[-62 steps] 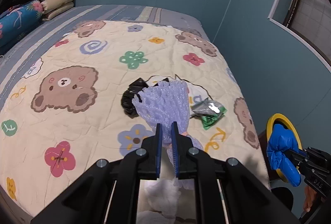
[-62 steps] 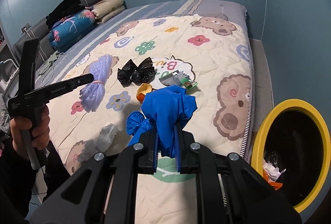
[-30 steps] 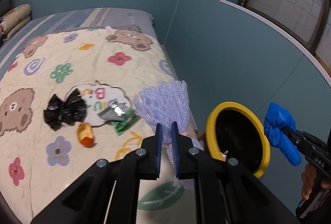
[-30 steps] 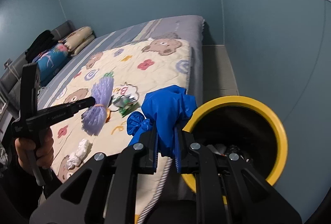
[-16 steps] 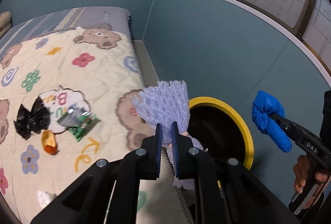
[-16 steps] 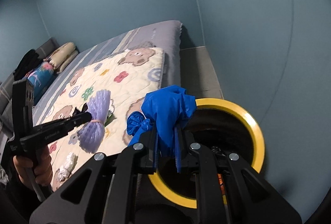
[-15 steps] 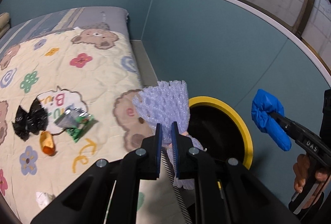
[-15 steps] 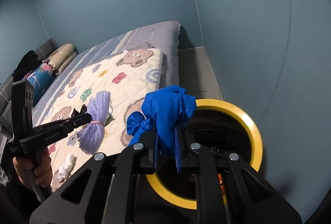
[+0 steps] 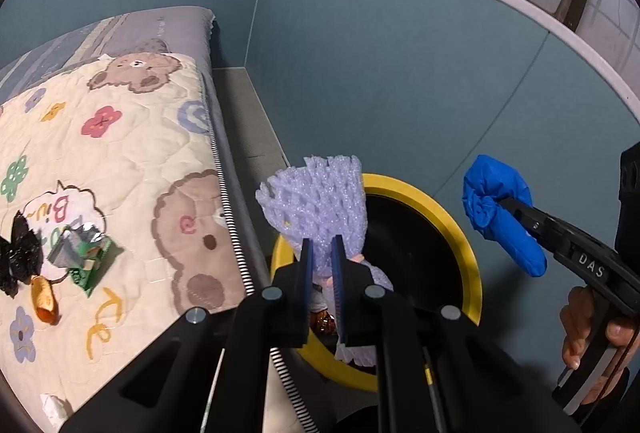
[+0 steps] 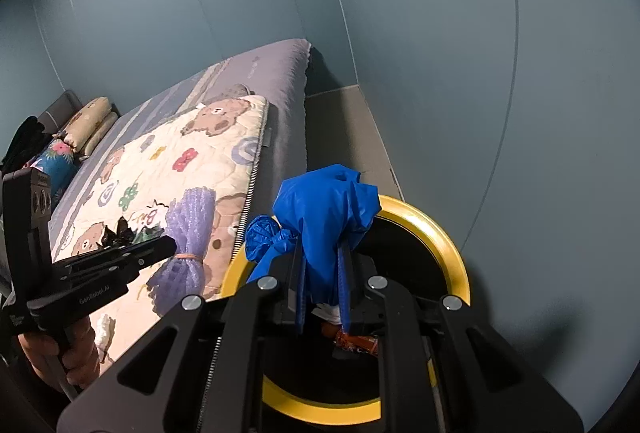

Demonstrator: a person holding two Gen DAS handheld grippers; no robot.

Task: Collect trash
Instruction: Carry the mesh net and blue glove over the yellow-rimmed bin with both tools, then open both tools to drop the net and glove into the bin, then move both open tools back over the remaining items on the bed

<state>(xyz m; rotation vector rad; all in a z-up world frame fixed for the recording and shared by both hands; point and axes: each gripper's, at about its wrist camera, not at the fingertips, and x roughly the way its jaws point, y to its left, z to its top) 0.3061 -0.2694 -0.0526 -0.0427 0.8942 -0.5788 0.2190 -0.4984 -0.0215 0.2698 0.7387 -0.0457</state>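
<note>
Left wrist view showed our left gripper [image 9: 320, 253] clamped on the purple foam net [image 9: 316, 205], light and springy, pinched at its tied waist above the yellow-rimmed bin [image 9: 436, 209]. Our right gripper [image 10: 322, 261] was closed on the soft, slippery blue bag [image 10: 328, 209] over the bin. Nothing blocked the opening; the black bag [image 9: 18, 253] and the green wrapper [image 9: 82, 257] lay on the quilt [image 9: 132, 153]

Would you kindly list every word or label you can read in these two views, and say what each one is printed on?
"DAS": white letters on the right gripper, seen from the left wrist view.
"GenRobot.AI": on the left gripper, seen from the right wrist view.
"Biu": coloured letters in a speech bubble on the quilt.
Green wrapper: print too small to read.
Smaller print on the left gripper's handle: too blurred to read.
</note>
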